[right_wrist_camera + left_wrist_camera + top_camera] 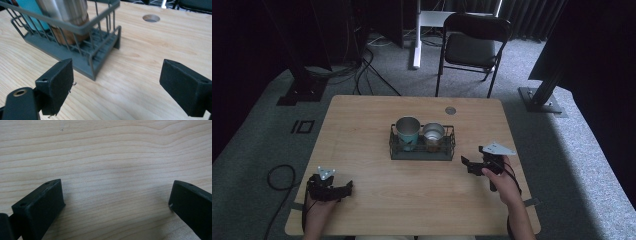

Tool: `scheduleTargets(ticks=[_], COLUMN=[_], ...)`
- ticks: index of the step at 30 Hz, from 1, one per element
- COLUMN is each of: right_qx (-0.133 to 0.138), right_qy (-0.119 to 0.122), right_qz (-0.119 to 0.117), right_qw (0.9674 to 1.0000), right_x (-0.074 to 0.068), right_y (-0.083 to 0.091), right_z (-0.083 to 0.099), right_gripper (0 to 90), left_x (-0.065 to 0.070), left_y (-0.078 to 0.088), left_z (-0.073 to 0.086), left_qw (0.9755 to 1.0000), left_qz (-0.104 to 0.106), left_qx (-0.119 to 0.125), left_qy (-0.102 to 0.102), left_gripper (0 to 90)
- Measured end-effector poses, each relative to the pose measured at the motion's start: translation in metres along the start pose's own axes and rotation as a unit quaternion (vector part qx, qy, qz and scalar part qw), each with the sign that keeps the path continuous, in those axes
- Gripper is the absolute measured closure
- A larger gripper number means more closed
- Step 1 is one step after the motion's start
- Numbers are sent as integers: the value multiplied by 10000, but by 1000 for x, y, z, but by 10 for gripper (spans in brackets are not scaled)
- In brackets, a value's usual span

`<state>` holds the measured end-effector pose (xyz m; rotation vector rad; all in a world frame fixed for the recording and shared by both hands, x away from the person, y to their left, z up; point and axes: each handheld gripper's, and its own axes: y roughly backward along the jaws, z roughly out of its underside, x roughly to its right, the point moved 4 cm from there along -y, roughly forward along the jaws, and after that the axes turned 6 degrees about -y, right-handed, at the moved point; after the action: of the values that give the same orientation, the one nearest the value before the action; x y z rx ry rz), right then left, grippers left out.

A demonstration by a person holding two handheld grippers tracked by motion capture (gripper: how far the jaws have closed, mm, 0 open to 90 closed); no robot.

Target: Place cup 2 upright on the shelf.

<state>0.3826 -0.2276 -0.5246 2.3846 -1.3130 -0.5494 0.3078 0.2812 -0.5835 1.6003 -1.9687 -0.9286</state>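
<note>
High view overlooks table (362, 150); right gripper view close, sharing wire basket (75, 30); left faces tabletop.

1. Looks like a lab or recording studio, not a home.
2. Dark curtains (532, 15) all round, grey carpet (592, 165) underfoot.
3. Loose cables (362, 70) trailing between black stand bases (542, 100).
4. One folding chair (472, 47) behind a lone wooden table (362, 150).
</note>
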Motion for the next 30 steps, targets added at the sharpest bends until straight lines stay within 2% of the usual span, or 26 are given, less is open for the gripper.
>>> scheduleTargets(ticks=[17, 30], right_qx=[-356, -589], right_qy=[-137, 12], right_qz=[147, 217], right_qw=[9992, 9980], right_x=[17, 20], right_y=[15, 28], right_z=[36, 57], right_gripper=[128, 128], left_x=[0, 0], left_y=[0, 0], left_z=[0, 0], left_qw=[10000, 10000], left_qz=[-2, -2], left_qx=[-2, -1], left_qy=[-3, -1], left_gripper=[4, 4])
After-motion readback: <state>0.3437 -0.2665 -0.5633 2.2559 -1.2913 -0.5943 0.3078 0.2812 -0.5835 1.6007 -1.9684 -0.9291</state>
